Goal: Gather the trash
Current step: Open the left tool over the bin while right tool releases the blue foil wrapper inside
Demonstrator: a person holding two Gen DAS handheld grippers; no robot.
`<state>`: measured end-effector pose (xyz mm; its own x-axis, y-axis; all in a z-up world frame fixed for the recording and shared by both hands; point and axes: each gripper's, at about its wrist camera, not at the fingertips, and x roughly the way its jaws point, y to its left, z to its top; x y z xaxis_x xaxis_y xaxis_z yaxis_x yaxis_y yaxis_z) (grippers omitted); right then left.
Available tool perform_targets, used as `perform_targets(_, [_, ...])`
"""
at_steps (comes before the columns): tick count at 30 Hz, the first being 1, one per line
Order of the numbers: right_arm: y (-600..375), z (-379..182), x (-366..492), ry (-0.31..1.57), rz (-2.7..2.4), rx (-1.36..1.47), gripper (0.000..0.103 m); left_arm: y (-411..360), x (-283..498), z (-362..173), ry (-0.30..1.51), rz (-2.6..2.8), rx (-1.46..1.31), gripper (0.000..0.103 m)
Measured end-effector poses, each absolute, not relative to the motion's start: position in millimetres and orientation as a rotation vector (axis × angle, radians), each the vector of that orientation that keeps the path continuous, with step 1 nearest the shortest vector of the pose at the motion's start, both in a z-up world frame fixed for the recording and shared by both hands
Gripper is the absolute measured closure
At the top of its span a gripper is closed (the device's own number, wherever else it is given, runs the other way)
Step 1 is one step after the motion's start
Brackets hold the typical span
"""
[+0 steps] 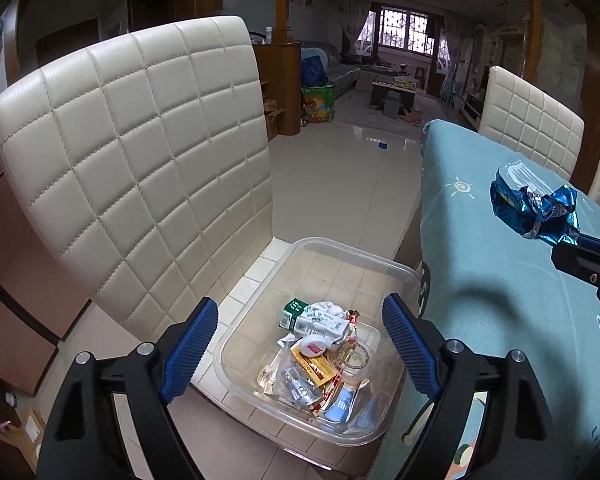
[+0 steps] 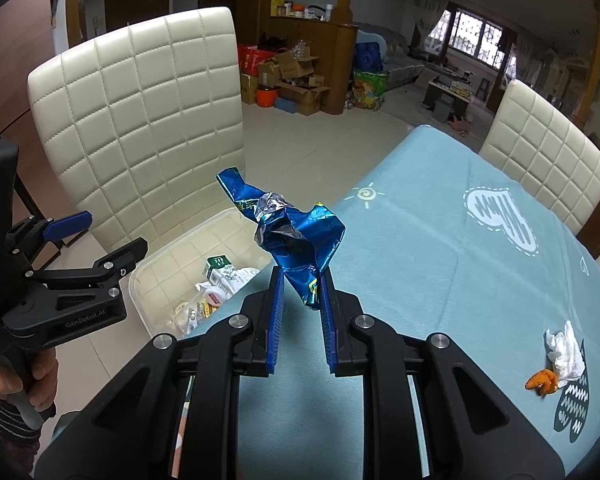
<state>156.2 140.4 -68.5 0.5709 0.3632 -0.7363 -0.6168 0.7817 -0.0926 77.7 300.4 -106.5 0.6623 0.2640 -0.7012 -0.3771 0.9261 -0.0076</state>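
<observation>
A clear plastic bin [image 1: 396, 270] sits on the cream chair seat and holds several wrappers and cartons [image 1: 320, 356]. My left gripper [image 1: 300, 344] hovers over the bin, jaws wide apart with nothing between them. My right gripper [image 2: 300, 286] is shut on a crumpled blue foil wrapper [image 2: 296, 236], held above the table's edge close to the bin [image 2: 140, 284]. The left wrist view shows that wrapper [image 1: 534, 210] at the right, over the teal tablecloth. My left gripper [image 2: 96, 240] shows open at the left of the right wrist view.
The cream quilted chair back [image 1: 140, 160] rises behind the bin. The teal tablecloth [image 2: 440, 280] carries a crumpled white tissue [image 2: 566, 354] and an orange peel scrap [image 2: 542, 382] near its right edge. Another cream chair [image 2: 548, 152] stands beyond the table.
</observation>
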Motion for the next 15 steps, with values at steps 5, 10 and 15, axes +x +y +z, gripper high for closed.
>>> perform_targets(5, [150, -70, 154, 0.775, 0.608, -0.373, 0.081, 305, 70, -108, 0.765, 0.365, -0.169, 0.021])
perform_targets(10, [160, -72, 150, 0.774, 0.624, -0.388, 0.081, 309, 66, -111, 0.767, 0.366, -0.18, 0.021])
perform_targets(15, [168, -72, 146, 0.768, 0.641, -0.399, 0.081, 312, 65, -115, 0.778, 0.366, -0.192, 0.021])
